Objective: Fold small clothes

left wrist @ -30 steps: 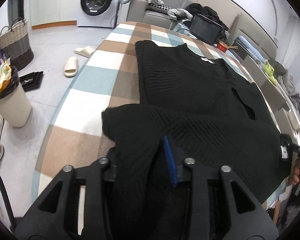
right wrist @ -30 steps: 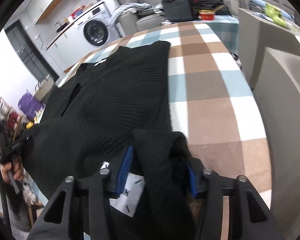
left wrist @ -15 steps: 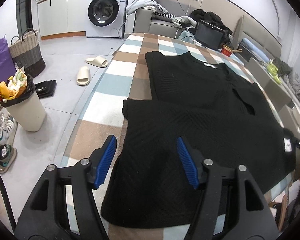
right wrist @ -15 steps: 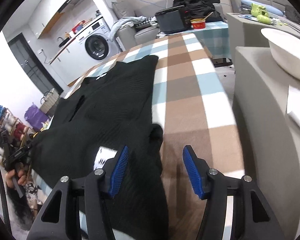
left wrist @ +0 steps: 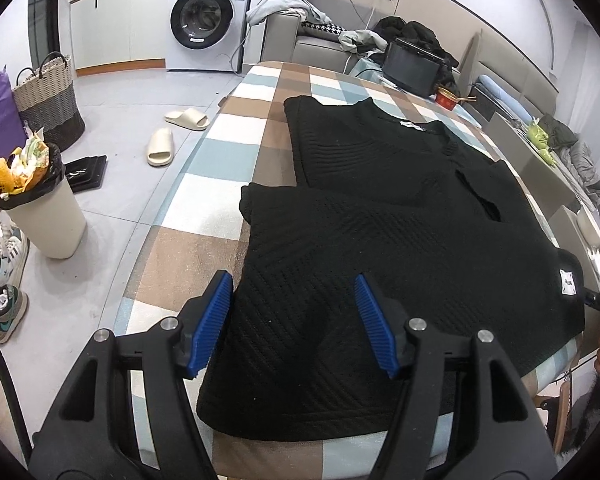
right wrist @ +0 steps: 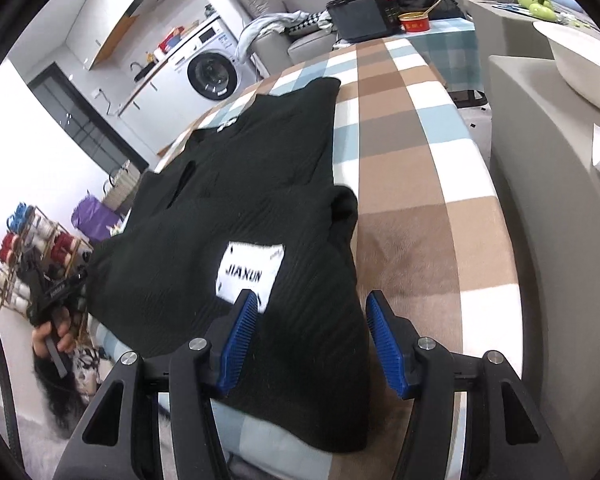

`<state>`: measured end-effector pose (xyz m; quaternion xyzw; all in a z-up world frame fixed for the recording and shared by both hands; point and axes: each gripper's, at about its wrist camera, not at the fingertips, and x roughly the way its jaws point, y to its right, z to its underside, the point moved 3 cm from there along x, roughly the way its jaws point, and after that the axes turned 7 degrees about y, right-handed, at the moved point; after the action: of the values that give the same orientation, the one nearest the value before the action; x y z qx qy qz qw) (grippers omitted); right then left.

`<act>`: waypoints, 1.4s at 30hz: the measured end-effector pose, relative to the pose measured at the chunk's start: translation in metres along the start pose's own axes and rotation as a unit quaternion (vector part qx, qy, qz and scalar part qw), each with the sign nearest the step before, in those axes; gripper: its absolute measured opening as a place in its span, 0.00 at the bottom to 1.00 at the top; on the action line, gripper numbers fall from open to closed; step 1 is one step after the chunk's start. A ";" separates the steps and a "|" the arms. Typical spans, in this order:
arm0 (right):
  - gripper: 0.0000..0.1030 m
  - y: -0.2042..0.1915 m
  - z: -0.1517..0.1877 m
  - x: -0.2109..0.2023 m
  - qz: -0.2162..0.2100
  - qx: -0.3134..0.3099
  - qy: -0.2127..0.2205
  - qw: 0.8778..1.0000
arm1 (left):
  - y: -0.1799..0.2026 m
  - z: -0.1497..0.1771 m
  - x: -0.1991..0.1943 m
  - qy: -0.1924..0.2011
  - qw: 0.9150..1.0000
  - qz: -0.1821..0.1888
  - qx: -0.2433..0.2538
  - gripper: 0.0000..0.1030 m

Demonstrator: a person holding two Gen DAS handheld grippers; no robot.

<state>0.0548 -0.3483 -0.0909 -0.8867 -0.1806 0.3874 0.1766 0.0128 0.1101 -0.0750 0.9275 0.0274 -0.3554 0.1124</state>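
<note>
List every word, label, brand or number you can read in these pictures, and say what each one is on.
"JIAXUN", seen upside down, on the white label sewn to the black sweater.
Washing machine: panel markings and door sticker too small to read.
White neck tag on the sweater: too small to read.
Print on the left gripper handle: blurred, unreadable.

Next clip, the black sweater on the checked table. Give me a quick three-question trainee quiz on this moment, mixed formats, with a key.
1. True or false: the left gripper is clamped on the black sweater.
2. Which way does the white label face? A) up, B) hidden under the fabric.
3. Fill in: the near part of the sweater is folded ____ its far part.

Key: 1 false: both the left and the right gripper have just been opening and stand clear of the fabric. 2 A. 3 over.
</note>
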 end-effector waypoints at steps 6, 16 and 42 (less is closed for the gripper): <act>0.56 -0.003 0.007 -0.003 0.013 -0.016 -0.006 1.000 | 0.001 0.003 0.001 0.002 1.000 0.012 -0.013 0.59; 0.56 -0.013 0.003 -0.020 -0.090 -0.004 0.023 0.996 | 0.004 0.004 0.002 -0.003 1.000 0.022 -0.011 0.59; 0.08 -0.044 -0.055 -0.048 -0.091 -0.031 0.210 0.973 | -0.001 -0.040 -0.032 0.093 0.989 0.103 -0.059 0.05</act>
<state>0.0571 -0.3417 -0.0059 -0.9330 -0.2315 0.1692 0.2175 0.0147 0.1210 -0.0253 0.9463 -0.0367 -0.2516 0.1996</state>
